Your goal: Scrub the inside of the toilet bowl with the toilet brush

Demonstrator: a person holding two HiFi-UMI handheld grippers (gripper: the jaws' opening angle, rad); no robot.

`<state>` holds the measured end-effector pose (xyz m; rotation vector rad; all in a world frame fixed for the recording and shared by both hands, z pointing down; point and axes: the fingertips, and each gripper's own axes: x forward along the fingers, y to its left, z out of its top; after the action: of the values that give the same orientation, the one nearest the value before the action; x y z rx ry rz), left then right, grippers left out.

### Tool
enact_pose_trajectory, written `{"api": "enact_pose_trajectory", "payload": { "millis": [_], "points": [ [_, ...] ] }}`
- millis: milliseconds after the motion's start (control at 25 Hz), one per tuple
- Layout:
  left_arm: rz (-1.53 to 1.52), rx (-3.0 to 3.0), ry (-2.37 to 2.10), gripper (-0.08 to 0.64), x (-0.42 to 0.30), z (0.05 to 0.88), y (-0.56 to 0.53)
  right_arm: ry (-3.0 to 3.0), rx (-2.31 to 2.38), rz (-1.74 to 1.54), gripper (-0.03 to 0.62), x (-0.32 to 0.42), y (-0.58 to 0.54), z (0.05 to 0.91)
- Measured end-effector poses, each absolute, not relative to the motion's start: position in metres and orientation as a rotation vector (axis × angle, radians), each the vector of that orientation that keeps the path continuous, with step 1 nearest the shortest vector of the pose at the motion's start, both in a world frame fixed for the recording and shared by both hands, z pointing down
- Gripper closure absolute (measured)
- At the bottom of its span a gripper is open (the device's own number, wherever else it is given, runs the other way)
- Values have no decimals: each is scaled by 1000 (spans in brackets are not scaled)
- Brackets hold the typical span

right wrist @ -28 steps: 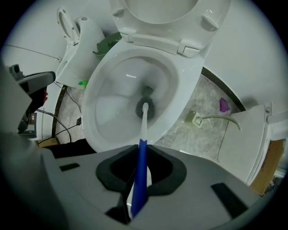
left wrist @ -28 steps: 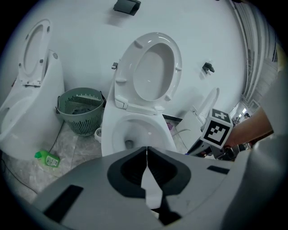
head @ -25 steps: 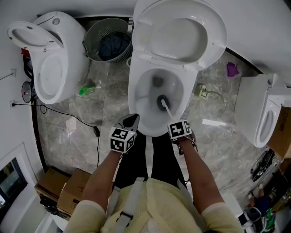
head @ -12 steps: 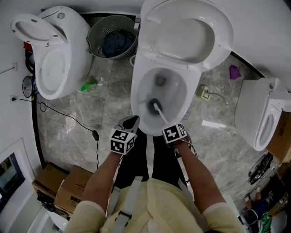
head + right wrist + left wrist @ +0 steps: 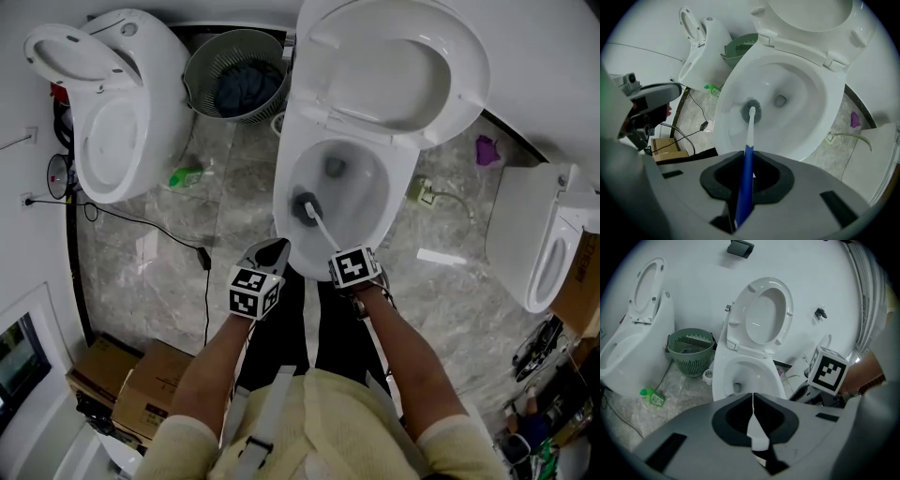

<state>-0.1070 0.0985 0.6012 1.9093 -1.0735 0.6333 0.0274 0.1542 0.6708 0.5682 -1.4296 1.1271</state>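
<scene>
The middle toilet bowl [image 5: 375, 211] [image 5: 806, 136] [image 5: 723, 380] stands open with its lid and seat raised. A toilet brush with a blue and white handle [image 5: 746, 164] has its dark bristle head [image 5: 304, 206] [image 5: 751, 110] pressed on the bowl's inner left wall. My right gripper [image 5: 349, 274] [image 5: 746, 180] is shut on the brush handle, just over the bowl's front rim. My left gripper [image 5: 265, 258] [image 5: 753, 413] hangs in front of the bowl's left edge, shut with nothing between its jaws.
A second toilet [image 5: 103, 131] with its lid up stands at the left, a third [image 5: 539, 234] at the right. A green mesh bin [image 5: 234, 80] sits between the left and middle toilets. A green bottle [image 5: 186, 175] and a black cable [image 5: 141, 225] lie on the marble floor.
The brush head has slid from the bowl's lower middle to its left inner wall. My right gripper has shifted left with it. The left gripper has held still.
</scene>
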Motion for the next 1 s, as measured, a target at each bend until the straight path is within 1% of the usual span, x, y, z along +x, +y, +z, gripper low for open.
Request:
{"api": "enact_pose_trajectory", "payload": {
  "millis": [320, 760, 1000],
  "points": [
    [625, 1909, -1076, 541, -109, 601, 92, -1462, 626, 1120, 520, 17, 117, 676],
    [592, 1918, -1083, 541, -112, 599, 78, -1433, 680, 1122, 520, 22, 93, 686],
    [585, 1920, -1086, 541, -113, 596, 74, -1510, 714, 1109, 520, 15, 82, 680]
  ]
}}
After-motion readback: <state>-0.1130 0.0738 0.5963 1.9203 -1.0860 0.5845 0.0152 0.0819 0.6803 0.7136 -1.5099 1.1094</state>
